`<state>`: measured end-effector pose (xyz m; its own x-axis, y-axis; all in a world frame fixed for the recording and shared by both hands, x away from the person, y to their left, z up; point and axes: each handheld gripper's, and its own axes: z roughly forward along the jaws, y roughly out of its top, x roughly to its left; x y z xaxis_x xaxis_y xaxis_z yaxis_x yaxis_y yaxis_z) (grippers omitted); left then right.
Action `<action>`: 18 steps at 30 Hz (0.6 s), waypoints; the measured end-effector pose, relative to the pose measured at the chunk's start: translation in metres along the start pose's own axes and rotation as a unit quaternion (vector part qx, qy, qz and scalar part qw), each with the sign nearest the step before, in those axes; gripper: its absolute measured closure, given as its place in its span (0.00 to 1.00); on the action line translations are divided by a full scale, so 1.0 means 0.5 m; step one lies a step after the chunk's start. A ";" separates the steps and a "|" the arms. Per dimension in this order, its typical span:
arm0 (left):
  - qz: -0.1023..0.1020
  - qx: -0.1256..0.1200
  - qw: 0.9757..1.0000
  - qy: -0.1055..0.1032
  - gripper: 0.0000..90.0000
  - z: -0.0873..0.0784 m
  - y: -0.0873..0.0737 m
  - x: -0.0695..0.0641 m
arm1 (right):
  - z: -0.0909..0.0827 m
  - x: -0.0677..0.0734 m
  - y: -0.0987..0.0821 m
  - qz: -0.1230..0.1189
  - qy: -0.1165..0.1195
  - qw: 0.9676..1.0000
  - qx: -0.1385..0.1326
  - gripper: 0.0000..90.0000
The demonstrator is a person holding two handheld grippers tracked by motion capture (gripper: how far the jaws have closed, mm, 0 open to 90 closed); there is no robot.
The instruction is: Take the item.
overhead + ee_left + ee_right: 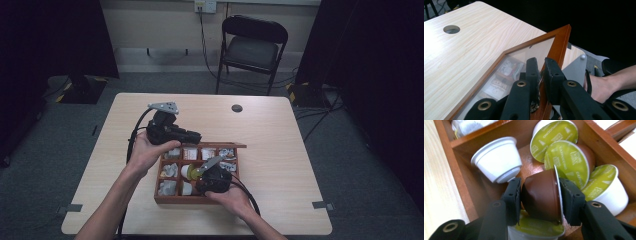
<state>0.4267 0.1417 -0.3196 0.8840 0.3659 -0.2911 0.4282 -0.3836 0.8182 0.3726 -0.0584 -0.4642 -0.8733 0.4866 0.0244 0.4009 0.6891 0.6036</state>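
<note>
A wooden compartment box [195, 200] sits at the table's front centre, its glass-paned lid [220, 145] raised. My left gripper [197, 136] is shut on the lid's wooden frame [560, 42], its jaws [541, 67] pinching the frame's edge. My right gripper [202, 174] reaches down into a front compartment. There it [540, 192] is shut on a brown coffee capsule [540, 195] with a green foil top, held on its side between the two pads. Other green-topped capsules [567, 161] lie behind and below it. A white capsule [497, 162] lies tipped over at the left.
The box's other compartments hold small packets [190, 153] and wrapped items [167, 187]. A round cable hole [237, 108] marks the table's far side. A black chair [252, 47] stands beyond the table. Bare tabletop [280, 190] lies right of the box.
</note>
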 end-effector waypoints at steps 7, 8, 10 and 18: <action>-0.003 0.001 1.000 0.000 0.91 0.000 0.000 0.000 | -0.017 0.002 -0.002 0.024 0.006 0.999 -0.027 0.62; -0.004 0.001 1.000 0.000 0.91 0.000 0.000 0.000 | -0.018 0.001 -0.002 0.020 0.009 0.999 -0.036 0.62; -0.004 0.001 1.000 0.000 0.91 0.000 0.000 0.000 | -0.021 0.001 -0.002 0.020 0.011 0.999 -0.042 0.62; -0.004 0.001 1.000 -0.001 0.91 0.000 0.001 0.001 | -0.033 0.004 -0.002 0.028 0.018 0.998 -0.060 0.62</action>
<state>0.4271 0.1419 -0.3194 0.8809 0.3676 -0.2981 0.4353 -0.3822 0.8151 0.3661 -0.0669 -0.4518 -0.8604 0.5020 0.0877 0.4154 0.5913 0.6913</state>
